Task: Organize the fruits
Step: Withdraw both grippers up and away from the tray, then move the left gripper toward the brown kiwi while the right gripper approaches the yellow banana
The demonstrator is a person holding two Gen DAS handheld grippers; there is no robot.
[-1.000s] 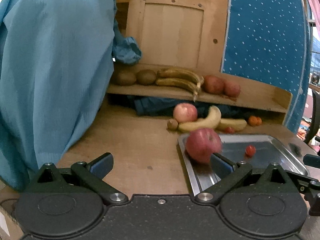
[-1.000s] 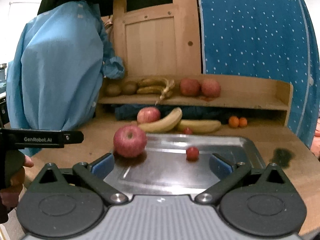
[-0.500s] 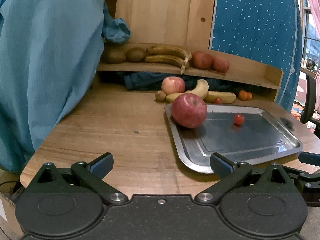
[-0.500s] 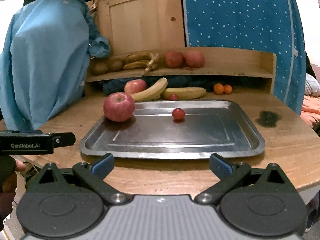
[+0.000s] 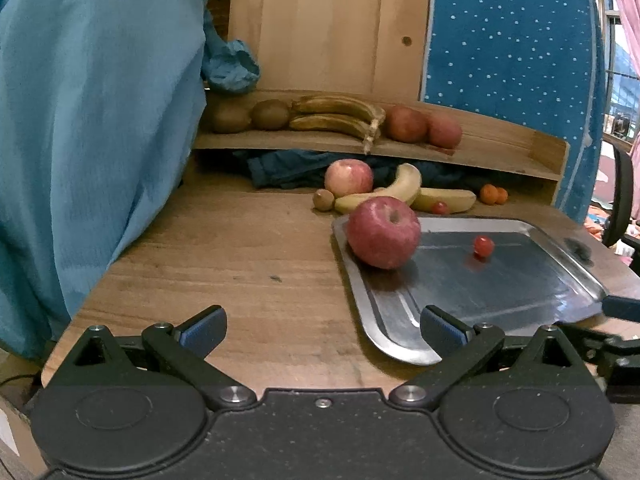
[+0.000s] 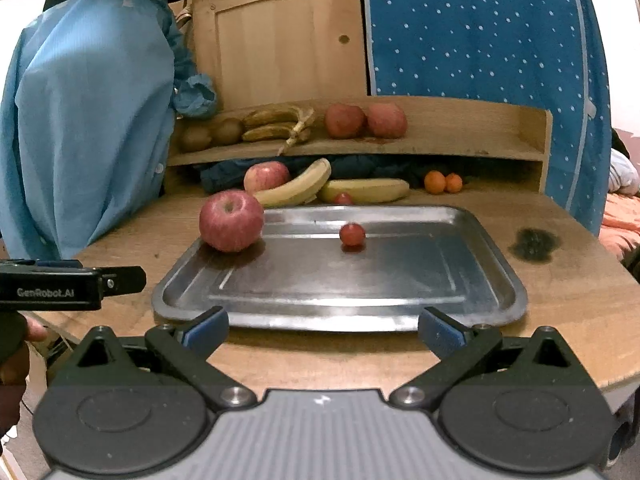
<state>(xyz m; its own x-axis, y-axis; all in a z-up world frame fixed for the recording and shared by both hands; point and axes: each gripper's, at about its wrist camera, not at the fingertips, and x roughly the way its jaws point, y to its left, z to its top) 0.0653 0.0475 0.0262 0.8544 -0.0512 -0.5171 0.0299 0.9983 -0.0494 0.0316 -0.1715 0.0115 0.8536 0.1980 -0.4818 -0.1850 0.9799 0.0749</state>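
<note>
A metal tray [image 6: 492, 280] [image 5: 560, 276] lies on the round wooden table. A red apple [image 6: 231, 221] [image 5: 383, 232] sits in its far left corner and a cherry tomato [image 6: 352, 234] [image 5: 483, 246] near its middle. Behind the tray lie another apple [image 6: 266, 175], two yellow bananas [image 6: 296, 188], a kiwi [image 5: 323, 199], a second tomato [image 6: 343, 199] and two small oranges [image 6: 442, 182]. My left gripper [image 5: 322, 326] is open and empty at the table's front left. My right gripper [image 6: 322, 326] is open and empty at the tray's near edge.
A wooden shelf [image 6: 460, 146] at the back holds kiwis [image 6: 212, 134], dark bananas [image 6: 280, 122] and two apples [image 6: 364, 120]. Blue cloth [image 5: 92, 120] hangs at the left. A dotted blue curtain [image 6: 480, 28] stands at the back right. A dark stain [image 6: 534, 243] marks the table.
Both grippers drew back from the tray toward the table's front edge, then eased slightly forward again. The apple and tomato stayed in the tray.
</note>
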